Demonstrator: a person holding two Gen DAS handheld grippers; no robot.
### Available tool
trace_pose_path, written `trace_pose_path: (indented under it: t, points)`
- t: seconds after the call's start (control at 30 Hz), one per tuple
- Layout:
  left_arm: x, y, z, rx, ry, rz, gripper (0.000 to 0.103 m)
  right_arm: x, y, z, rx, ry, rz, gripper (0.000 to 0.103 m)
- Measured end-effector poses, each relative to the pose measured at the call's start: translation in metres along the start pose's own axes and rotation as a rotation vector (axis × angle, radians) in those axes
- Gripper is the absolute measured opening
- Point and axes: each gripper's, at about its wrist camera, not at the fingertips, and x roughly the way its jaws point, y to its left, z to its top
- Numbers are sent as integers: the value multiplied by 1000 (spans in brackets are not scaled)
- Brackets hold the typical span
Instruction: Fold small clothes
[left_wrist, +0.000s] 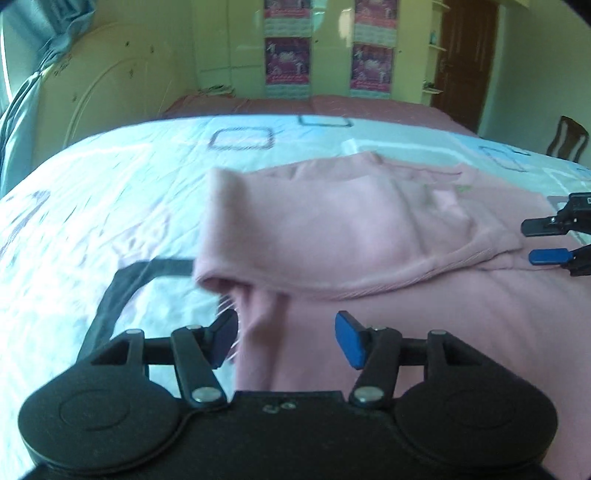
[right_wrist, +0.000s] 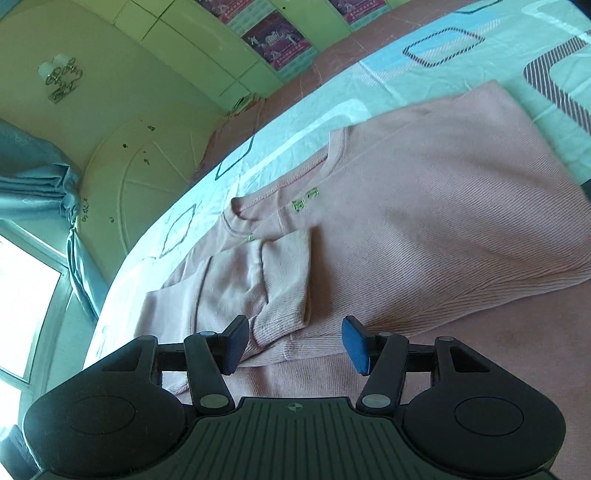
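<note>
Pink ribbed knit sweater (right_wrist: 424, 221) spread on patterned bed (left_wrist: 110, 192), sleeve folded over; left hand-held gripper (left_wrist: 286, 341) and right hand-held gripper (right_wrist: 293, 345) both wide open, empty.

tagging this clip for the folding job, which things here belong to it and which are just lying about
Part of the job:
pink sweater, one sleeve folded across it
left gripper, open
right gripper, open
patterned bedsheet it lies on

Just lying about:
wall posters
blue curtain
wooden chair
brown door
</note>
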Motion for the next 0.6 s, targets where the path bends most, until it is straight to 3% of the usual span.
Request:
trace_pose_path:
  t: [0.1,0.13,0.17,0.23,0.33,0.4,0.5,0.6]
  points:
    - [12,16,1,3,3,11,50,13,6,2,-5,0,-3,56]
    - [20,20,4,-2,10,3,50,17,9,3,-24,-1,-10,51]
    - [26,22,7,-5,12,-2,49,22,14,4,-46,10,-24,26]
    - [36,20,13,41,-8,6,50,31,24,5,-104,22,-80,6]
    - [43,23,25,54,-26,13,35,20,44,4,-213,-36,-110,5]
    - [47,36,31,3,-17,-9,16,3,50,8,-241,-95,-110,5]
    - [51,50,31,-40,-5,-57,15,-25,48,15,-274,-189,-150,5]
    - [52,49,29,-12,-4,-62,14,-33,27,18,-255,-159,-184,5]
